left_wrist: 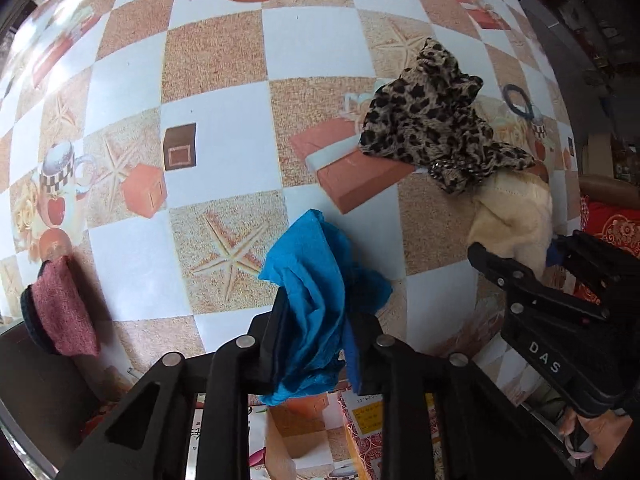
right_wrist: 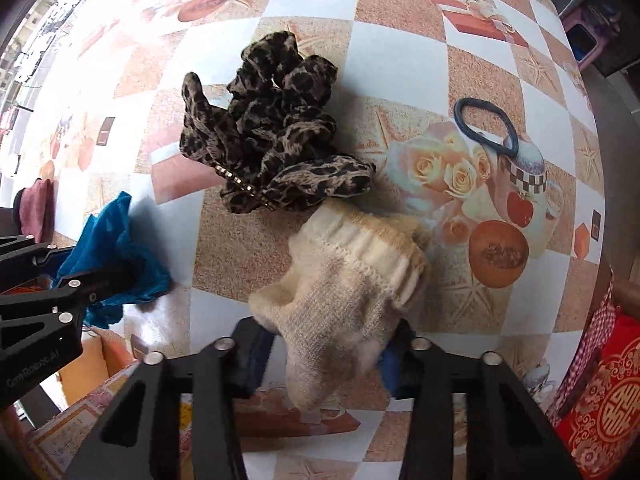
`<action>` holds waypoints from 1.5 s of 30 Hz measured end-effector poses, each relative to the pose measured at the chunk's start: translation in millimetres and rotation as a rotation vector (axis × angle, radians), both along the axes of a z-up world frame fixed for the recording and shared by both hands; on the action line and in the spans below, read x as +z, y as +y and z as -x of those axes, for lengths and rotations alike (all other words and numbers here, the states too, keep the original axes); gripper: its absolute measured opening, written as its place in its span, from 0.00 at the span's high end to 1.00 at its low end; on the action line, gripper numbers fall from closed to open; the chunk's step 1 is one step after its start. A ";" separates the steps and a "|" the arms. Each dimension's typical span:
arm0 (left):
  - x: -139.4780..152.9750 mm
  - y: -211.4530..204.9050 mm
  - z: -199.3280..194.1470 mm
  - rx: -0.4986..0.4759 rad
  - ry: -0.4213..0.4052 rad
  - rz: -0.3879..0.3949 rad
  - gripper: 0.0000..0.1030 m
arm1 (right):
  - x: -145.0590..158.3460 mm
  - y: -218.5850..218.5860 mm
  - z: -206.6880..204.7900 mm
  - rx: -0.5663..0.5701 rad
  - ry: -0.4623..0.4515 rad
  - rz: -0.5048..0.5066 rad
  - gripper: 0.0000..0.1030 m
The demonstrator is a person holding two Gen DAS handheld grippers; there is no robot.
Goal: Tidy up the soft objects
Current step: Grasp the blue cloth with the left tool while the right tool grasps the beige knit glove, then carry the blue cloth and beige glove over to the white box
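Observation:
My left gripper is shut on a crumpled blue cloth near the table's front edge; the cloth also shows in the right wrist view. My right gripper is shut on a cream knitted sock, which also shows in the left wrist view. A leopard-print scarf with a hair clip lies on the table just beyond the sock; it shows in the left wrist view too. A dark hair tie lies further right.
A pink cloth on a dark round thing sits at the table's left edge. The table has a checkered printed cover. A red patterned cushion is off the table's right edge. A box stands below the front edge.

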State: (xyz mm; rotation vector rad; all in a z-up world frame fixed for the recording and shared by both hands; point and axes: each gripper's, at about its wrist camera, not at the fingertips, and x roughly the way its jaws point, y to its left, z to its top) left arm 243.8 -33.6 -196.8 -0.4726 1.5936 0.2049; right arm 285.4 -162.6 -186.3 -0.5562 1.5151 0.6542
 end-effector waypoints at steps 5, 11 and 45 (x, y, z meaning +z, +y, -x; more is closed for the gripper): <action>33.3 -3.5 -0.9 -0.023 -0.083 -0.054 0.83 | 21.2 -17.7 -3.4 -0.081 0.052 -0.109 0.67; 61.5 -8.1 -0.7 -0.029 -0.148 -0.070 0.83 | 43.8 -39.0 -5.5 -0.134 0.072 -0.160 0.67; 194.8 -88.8 27.7 -0.268 -0.420 -0.068 0.83 | 125.0 -95.0 5.3 -0.317 -0.029 -0.269 0.67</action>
